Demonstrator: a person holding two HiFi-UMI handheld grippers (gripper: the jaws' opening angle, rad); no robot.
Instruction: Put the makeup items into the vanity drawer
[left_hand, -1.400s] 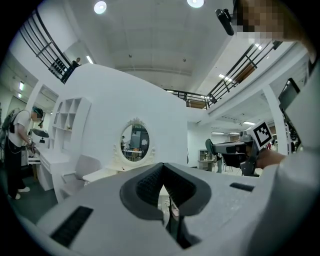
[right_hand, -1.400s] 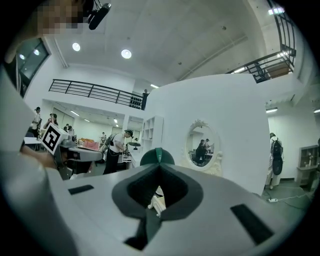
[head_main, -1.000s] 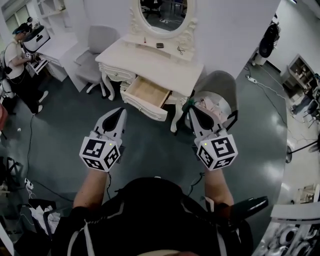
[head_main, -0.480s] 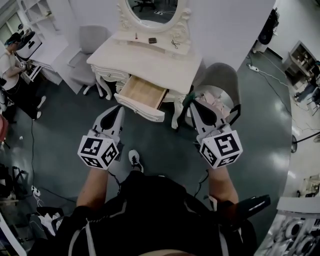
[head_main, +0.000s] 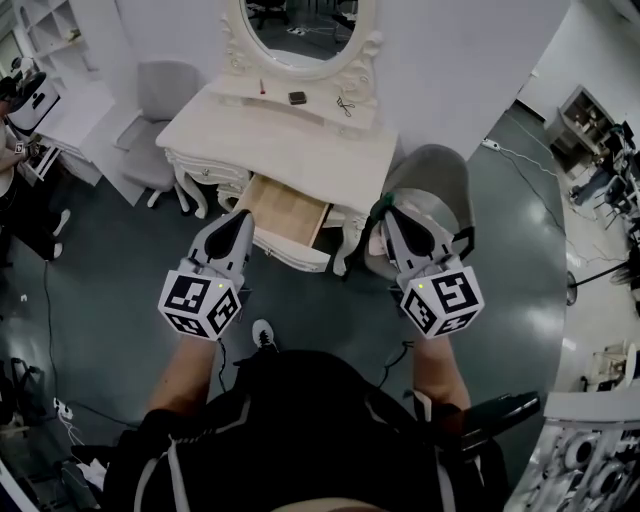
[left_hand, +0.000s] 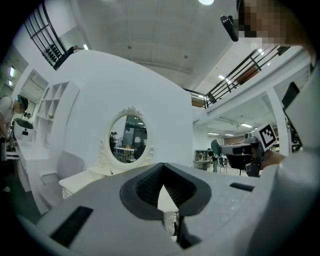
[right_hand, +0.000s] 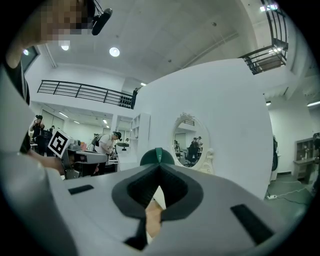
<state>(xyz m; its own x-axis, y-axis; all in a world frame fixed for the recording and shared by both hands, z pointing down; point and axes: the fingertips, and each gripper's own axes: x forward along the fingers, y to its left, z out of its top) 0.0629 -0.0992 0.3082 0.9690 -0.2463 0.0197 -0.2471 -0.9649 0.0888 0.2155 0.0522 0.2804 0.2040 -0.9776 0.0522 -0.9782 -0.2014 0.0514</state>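
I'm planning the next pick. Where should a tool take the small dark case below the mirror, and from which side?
Likely across its two opposite edges, coming from above and the front: the dark case lies flat on the shelf, and the mirror stands behind it. The left tool is shut and empty; the right tool is shut on a green item.

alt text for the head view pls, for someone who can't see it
From above, a person holds two grippers out toward a white vanity with its drawer open. The right gripper pinches a small green item in its fingers; the left gripper is shut and empty. An oval mirror tops the vanity, a grey chair at its right.
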